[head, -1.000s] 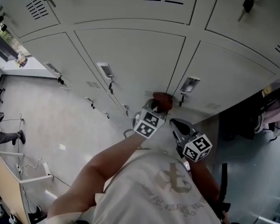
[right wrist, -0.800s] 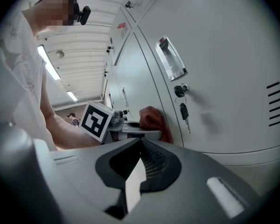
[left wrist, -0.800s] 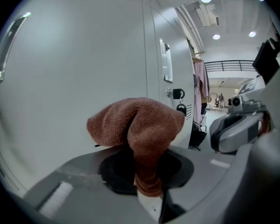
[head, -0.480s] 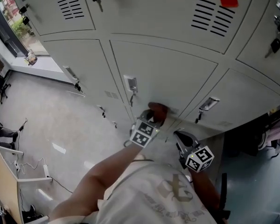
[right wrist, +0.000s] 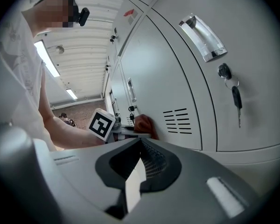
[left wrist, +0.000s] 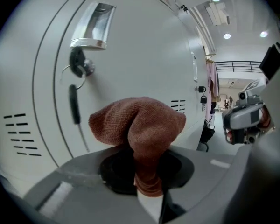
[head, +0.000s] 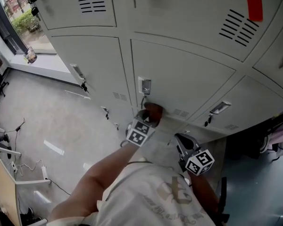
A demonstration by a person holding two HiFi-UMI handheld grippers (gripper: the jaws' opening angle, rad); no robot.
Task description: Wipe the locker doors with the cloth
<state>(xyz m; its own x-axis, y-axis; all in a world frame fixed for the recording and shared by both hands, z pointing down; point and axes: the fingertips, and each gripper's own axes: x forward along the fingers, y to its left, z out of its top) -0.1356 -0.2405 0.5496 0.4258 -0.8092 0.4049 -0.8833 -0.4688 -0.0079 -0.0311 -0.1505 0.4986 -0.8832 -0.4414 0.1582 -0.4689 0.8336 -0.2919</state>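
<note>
Locker door, cloth in left tool

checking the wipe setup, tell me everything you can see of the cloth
The cloth is reddish-brown, a fine woven fabric, bunched into a rounded wad. Its lower end is pinched in the shut left claw, the wad bulging beyond the tips, apparently pressed against the grey locker door near its handle.
</note>
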